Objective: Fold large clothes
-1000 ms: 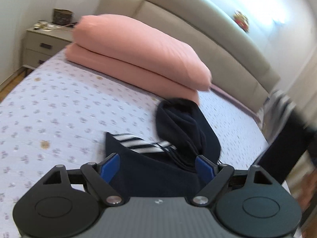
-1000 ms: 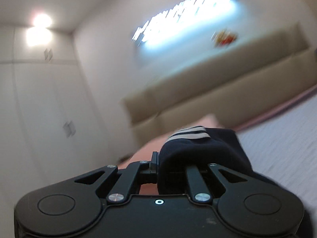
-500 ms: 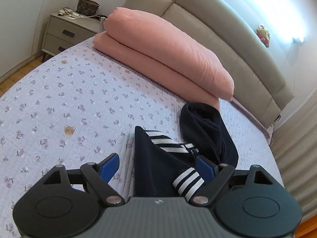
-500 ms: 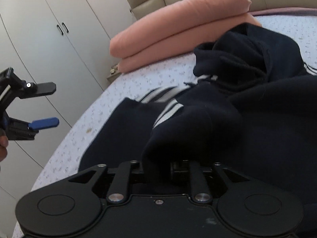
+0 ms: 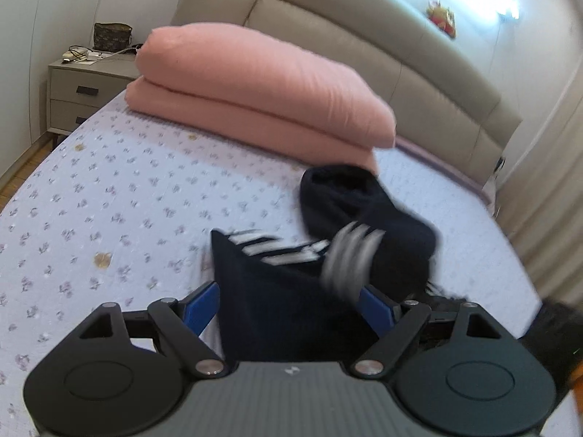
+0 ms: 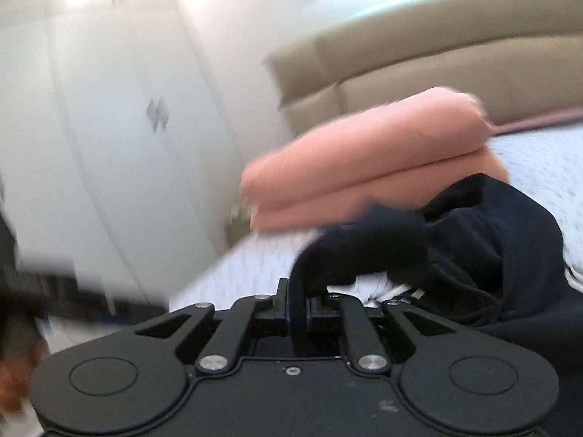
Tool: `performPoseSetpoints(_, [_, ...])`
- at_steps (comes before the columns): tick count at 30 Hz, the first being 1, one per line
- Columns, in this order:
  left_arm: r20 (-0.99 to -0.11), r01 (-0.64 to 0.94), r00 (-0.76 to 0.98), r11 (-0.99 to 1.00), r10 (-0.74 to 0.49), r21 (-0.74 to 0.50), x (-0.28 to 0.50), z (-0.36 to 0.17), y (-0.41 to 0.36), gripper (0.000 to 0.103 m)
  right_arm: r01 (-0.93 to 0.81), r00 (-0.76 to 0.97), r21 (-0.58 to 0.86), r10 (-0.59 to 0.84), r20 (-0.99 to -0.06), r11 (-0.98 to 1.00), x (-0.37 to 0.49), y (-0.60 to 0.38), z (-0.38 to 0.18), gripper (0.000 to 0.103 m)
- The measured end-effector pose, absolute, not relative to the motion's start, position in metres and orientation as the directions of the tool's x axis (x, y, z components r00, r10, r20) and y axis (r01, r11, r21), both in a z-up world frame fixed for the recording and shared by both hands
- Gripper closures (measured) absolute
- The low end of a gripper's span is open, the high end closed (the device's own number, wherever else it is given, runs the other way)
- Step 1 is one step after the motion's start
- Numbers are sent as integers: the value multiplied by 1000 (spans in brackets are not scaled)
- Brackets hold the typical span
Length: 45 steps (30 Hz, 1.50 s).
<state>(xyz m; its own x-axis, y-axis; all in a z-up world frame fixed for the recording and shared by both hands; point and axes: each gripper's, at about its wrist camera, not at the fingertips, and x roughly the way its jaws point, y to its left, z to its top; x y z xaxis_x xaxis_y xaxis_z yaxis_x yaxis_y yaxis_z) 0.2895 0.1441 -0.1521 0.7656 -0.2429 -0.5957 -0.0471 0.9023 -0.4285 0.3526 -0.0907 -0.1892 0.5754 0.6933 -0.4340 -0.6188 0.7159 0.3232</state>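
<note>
While the dark navy hoodie [image 5: 291, 291] lies bunched on the bed [image 5: 109, 200], just in front of the stacked pink pillows [image 5: 262, 87], its white-striped sleeve [image 5: 349, 255] blurs across the top of the pile, which suggests that this part is being swung over the body as a fold. From the pillows toward the camera the cloth runs first as a rumpled hood, then as the flatter body panel with striped trim

The right gripper [image 6: 297, 306] has a thin ridge of navy fabric between its fingers; the jaws are nearly together, closing, and the pads seem to press on the cloth. I judge that the pinch is there to carry the sleeve or hem across. It points somewhat downward, toward the pillows and the headboard [image 6: 437, 58]

The left gripper [image 5: 288, 306] stands wide, its blue pads [image 5: 200, 306] on either side of the body panel without visibly pressing it, so it holds nothing. It tilts down over the near edge of the garment, probably waiting to pin or take that edge. Beside the pillows, at the bed's far corner, stands a nightstand [image 5: 83, 91]
</note>
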Motion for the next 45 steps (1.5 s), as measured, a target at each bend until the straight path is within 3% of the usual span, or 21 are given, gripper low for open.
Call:
performPoseSetpoints(2, [-575,-38,779,896,-251,-443,289,-145,144,16,-694,434,297,711,-554,656,351,-76,-199,57])
performPoseSetpoints(3, [-570,-28,780,896,-257,-443,289,-142,143,16,-725,396,266,700,-593,636,345,-74,-201,35])
performPoseSetpoints(4, [-572,-22,778,899,-260,-438,291,-140,141,15,-736,398,236,689,-606,634,340,-77,-200,29])
performPoseSetpoints(7, [-599,6,754,915,-270,-404,301,-141,127,15,-709,445,222,668,-596,670,335,-125,-184,23])
performPoseSetpoints(12, [-633,185,642,889,-432,-419,326,-151,47,15,-397,582,325,509,-634,858,382,-270,-169,22])
performPoseSetpoints(14, [-645,247,563,850,-516,-465,336,-160,-3,15,-199,613,319,371,-697,927,408,-330,-174,21])
performPoseSetpoints(16, [-655,288,483,812,-581,-508,344,-173,-52,17,-133,600,307,323,-732,942,424,-373,-181,19])
performPoseSetpoints(20, [-666,347,362,758,-652,-553,355,-206,-148,21,-118,487,447,444,-752,887,452,-414,-210,19])
performPoseSetpoints(24, [-694,341,300,753,-654,-562,362,-240,-204,22,-125,363,610,608,-706,783,466,-424,-233,19])
performPoseSetpoints(31, [-703,295,342,782,-623,-550,371,-256,-242,19,-95,411,642,617,-671,761,483,-437,-245,21])
performPoseSetpoints(33, [-708,264,366,797,-604,-544,374,-258,-250,29,-114,408,629,613,-676,769,489,-439,-246,21])
performPoseSetpoints(34, [-711,261,378,805,-593,-533,374,-258,-252,52,-129,396,610,605,-691,782,492,-435,-247,33])
performPoseSetpoints(35, [-729,260,381,823,-569,-506,376,-259,-255,79,-131,414,568,565,-714,812,491,-430,-243,53])
performPoseSetpoints(36, [-753,257,382,844,-536,-471,377,-260,-256,93,-102,434,542,528,-730,834,491,-429,-243,95])
performPoseSetpoints(37, [-758,252,370,843,-537,-475,377,-262,-252,98,-88,456,546,521,-722,833,490,-428,-242,95])
performPoseSetpoints(40, [-735,189,356,815,-577,-548,370,-267,-239,100,-144,536,484,479,-695,863,485,-422,-230,97])
performPoseSetpoints(45, [-753,229,326,821,-571,-523,355,-269,-243,103,-105,532,491,466,-707,865,498,-420,-240,97])
